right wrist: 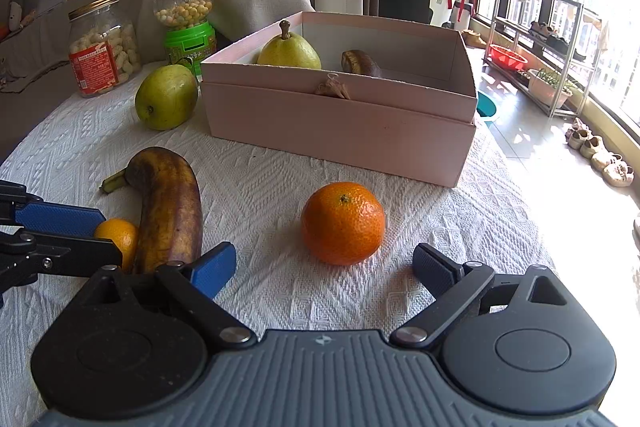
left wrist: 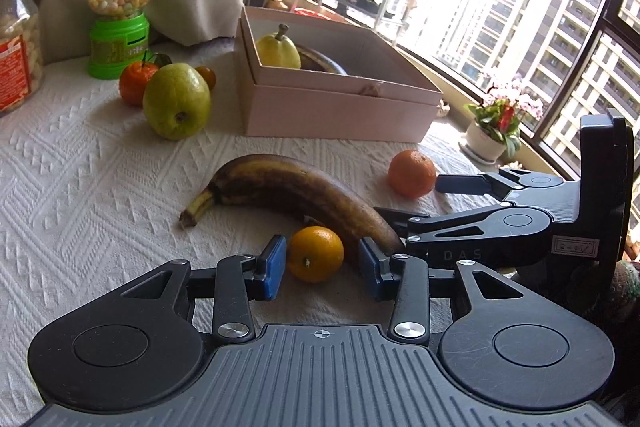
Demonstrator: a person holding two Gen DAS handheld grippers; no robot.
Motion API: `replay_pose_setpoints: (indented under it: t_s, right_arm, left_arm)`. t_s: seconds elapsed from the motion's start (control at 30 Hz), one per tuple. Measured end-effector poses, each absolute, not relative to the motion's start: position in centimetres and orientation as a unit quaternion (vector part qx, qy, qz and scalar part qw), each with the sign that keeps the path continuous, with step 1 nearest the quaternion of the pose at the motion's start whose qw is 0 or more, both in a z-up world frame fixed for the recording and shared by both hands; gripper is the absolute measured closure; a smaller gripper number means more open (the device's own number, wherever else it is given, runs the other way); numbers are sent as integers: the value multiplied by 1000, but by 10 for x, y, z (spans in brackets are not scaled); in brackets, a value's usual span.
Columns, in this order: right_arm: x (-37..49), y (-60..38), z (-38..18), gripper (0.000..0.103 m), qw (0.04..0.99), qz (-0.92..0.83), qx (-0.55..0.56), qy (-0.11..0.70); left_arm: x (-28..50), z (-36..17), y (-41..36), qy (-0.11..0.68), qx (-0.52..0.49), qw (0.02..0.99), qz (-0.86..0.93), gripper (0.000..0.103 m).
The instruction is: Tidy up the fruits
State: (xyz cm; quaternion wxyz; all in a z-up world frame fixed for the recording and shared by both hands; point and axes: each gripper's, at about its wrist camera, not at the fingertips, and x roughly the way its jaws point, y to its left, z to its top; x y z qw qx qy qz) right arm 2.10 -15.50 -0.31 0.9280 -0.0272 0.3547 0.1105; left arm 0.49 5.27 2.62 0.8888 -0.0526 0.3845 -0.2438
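A small orange (left wrist: 316, 254) lies between the blue pads of my left gripper (left wrist: 323, 267), whose jaws stand apart from it. A brown banana (left wrist: 288, 191) lies right behind that orange, its tip by the right pad. My right gripper (right wrist: 324, 269) is wide open, and a larger orange (right wrist: 343, 223) sits just ahead of its fingertips. Behind stands an open pink box (right wrist: 340, 131) holding a yellow pear (right wrist: 289, 53) and a dark banana (right wrist: 360, 63). A green pear (left wrist: 176, 101) and two mandarins (left wrist: 136, 83) rest left of the box.
A green candy dispenser (left wrist: 118, 27) and a jar of nuts (left wrist: 18, 43) stand at the back left of the white tablecloth (left wrist: 80, 187). A flower pot (left wrist: 486, 143) sits beyond the table's right edge. The window side drops to the floor (right wrist: 532, 147).
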Motion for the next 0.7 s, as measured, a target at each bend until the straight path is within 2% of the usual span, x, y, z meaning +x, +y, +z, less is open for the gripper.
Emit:
replay_pose_setpoints:
  t_s: [0.3,0.47,0.57,0.7]
  right_arm:
    - [21,-155,-3,7,928,111,-27,355]
    - [21,-155,-3,6,927,113,-26,356]
    - [24,-155,-4,0,922,125,-28,364]
    - [25,-154,-3,0,920,131,-35,368]
  left_arm:
    - [11,19,63,392,-88,885,-235,65]
    - [11,24,59,393,-70,889,-226,66]
    - [10,28,56,390,-55,892,-221,66]
    - [8,33,55,385,-56,894,-224,67]
